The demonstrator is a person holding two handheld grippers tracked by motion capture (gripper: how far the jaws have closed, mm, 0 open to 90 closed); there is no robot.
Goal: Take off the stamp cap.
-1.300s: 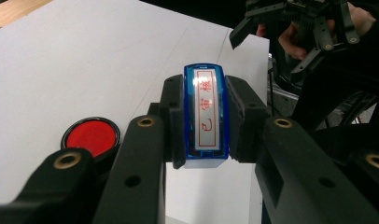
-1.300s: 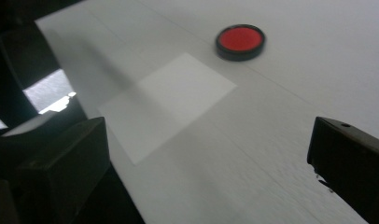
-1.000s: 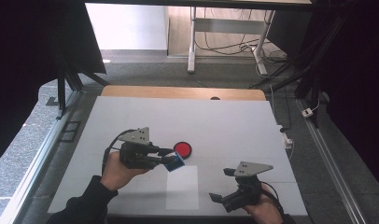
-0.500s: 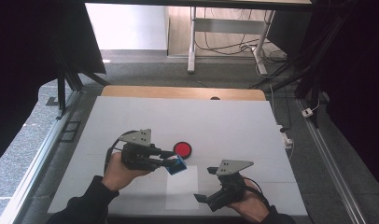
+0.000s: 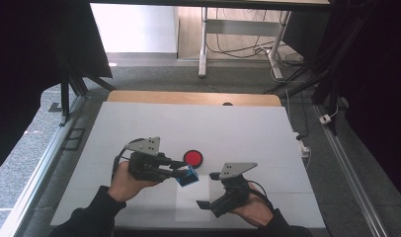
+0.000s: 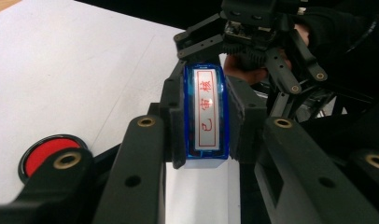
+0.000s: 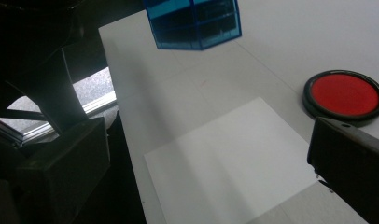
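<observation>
My left gripper [image 5: 184,173] is shut on a blue transparent stamp block [image 5: 188,176], held a little above the white table [image 5: 139,123]. In the left gripper view the block [image 6: 206,116] sits between the jaws of this gripper [image 6: 205,122], its white label with red characters facing up. A red round pad in a black rim [image 5: 192,158] lies just beyond it. My right gripper [image 5: 209,190] stands open over a white paper sheet [image 5: 188,205], facing left. Its own view shows the block [image 7: 194,23] hanging above and the sheet [image 7: 229,158] between the spread jaws of this gripper [image 7: 206,140].
The red pad [image 7: 344,95] lies to the right of the paper in the right gripper view. The other gripper [image 6: 253,28] and its hand sit close behind the block. A wooden strip [image 5: 193,98] edges the table's far side; metal rails [image 5: 40,168] run along both sides.
My right gripper has moved left, closer to the blue block and over the paper. The left gripper has dropped slightly with the block still held.
</observation>
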